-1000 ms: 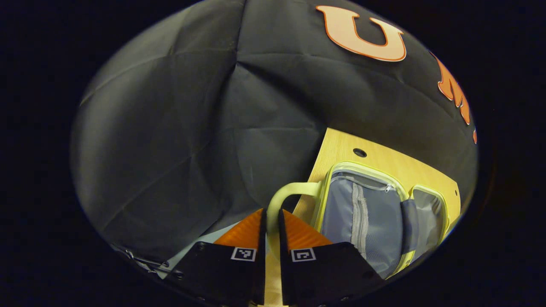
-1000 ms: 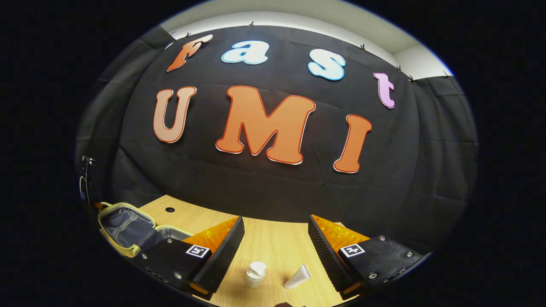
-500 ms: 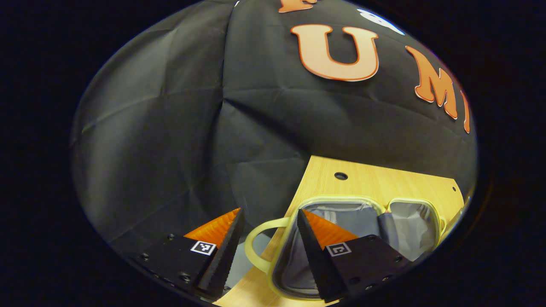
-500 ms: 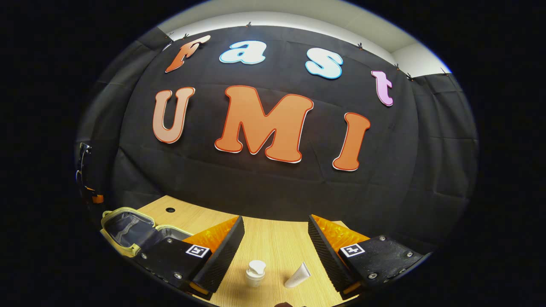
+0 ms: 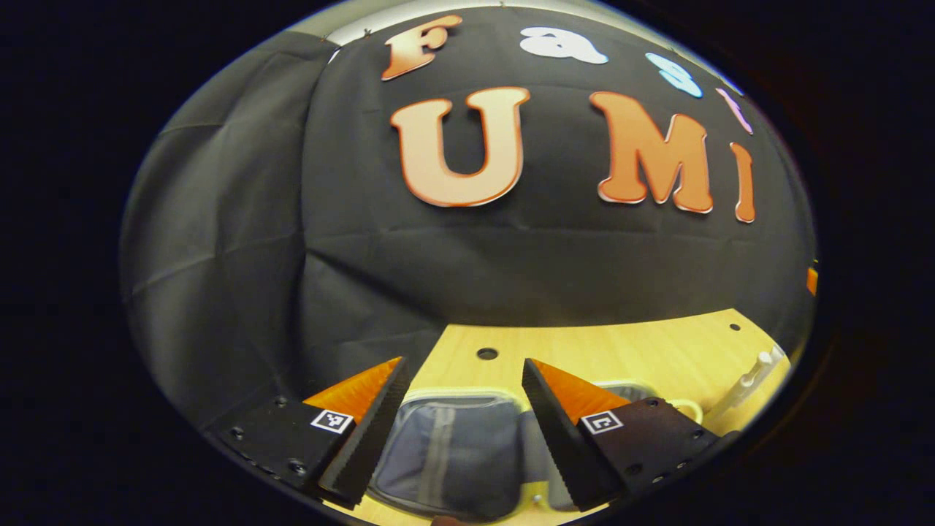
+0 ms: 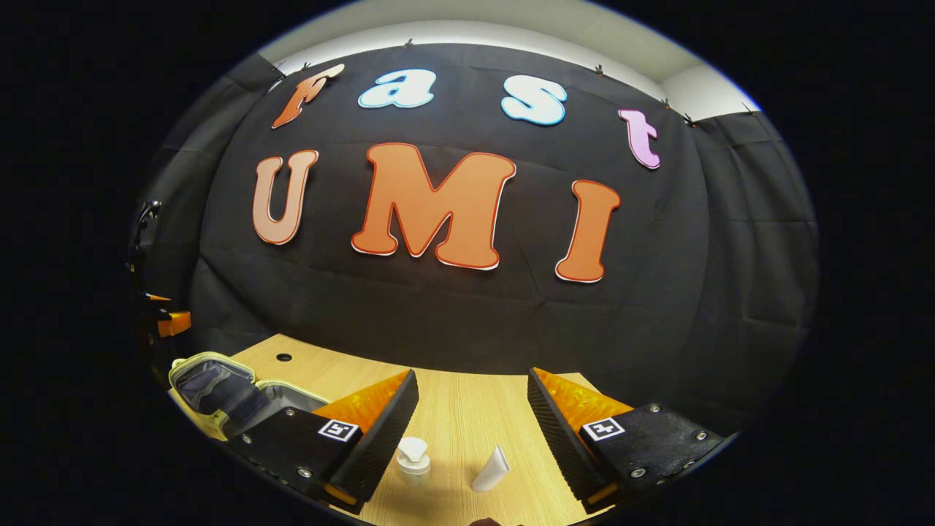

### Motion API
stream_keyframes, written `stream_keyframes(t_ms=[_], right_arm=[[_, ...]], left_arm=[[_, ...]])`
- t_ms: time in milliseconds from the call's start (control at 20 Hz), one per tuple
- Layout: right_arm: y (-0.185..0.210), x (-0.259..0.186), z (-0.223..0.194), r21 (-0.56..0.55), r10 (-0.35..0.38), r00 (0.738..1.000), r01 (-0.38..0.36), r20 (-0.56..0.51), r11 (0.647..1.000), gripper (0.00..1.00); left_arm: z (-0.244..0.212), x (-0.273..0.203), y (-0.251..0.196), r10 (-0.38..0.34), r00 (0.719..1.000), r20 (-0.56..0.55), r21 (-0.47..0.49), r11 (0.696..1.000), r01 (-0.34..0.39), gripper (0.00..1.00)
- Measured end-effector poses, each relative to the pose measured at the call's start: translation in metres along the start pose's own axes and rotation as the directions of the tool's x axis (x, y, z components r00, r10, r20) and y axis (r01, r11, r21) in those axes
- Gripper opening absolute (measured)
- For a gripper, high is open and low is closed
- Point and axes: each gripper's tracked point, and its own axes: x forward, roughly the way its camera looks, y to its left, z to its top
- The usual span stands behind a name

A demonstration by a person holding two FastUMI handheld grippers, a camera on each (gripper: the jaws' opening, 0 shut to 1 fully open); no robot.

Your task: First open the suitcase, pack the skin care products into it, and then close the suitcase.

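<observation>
Wooden bench (image 6: 467,409) is seen carrying the open suitcase (image 5: 453,453) at its left end — pump bottle (image 6: 413,456) and tube (image 6: 491,468) stand apart. Left hand-held gripper (image 5: 460,438) and right hand-held gripper (image 6: 471,438) — both spread, nothing held.

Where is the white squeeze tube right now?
In the right gripper view, the white squeeze tube lies on the light wooden table ahead of the open right gripper, just right of the white pump bottle.
</observation>
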Motion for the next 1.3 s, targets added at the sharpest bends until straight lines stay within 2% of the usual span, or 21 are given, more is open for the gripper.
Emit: stream_keyframes(t_ms=[400,550,1000,1300], right_arm=[[-0.027,0.017,0.002,0.004,0.037,0.999,-0.037,0.034,0.999,0.96],[-0.033,0.019,-0.002,0.001,0.042,0.998,-0.042,0.051,0.999,0.96],[-0.042,0.018,-0.045,0.005,0.087,0.996,-0.087,-0.023,0.996,0.96],[-0.05,0.012,-0.086,0.019,0.093,0.99,-0.092,-0.108,0.996,0.96]], left_arm=[[0.063,-0.015,-0.113,-0.096,0.986,0.138,0.045,0.995,0.09,0.97],[0.076,-0.026,-0.155,-0.148,0.973,0.175,0.03,0.989,0.145,0.96],[0.056,-0.042,-0.263,-0.317,0.935,0.158,0.089,0.948,0.306,0.97],[0.012,-0.06,-0.317,-0.414,0.906,0.088,0.146,0.905,0.399,0.97]])
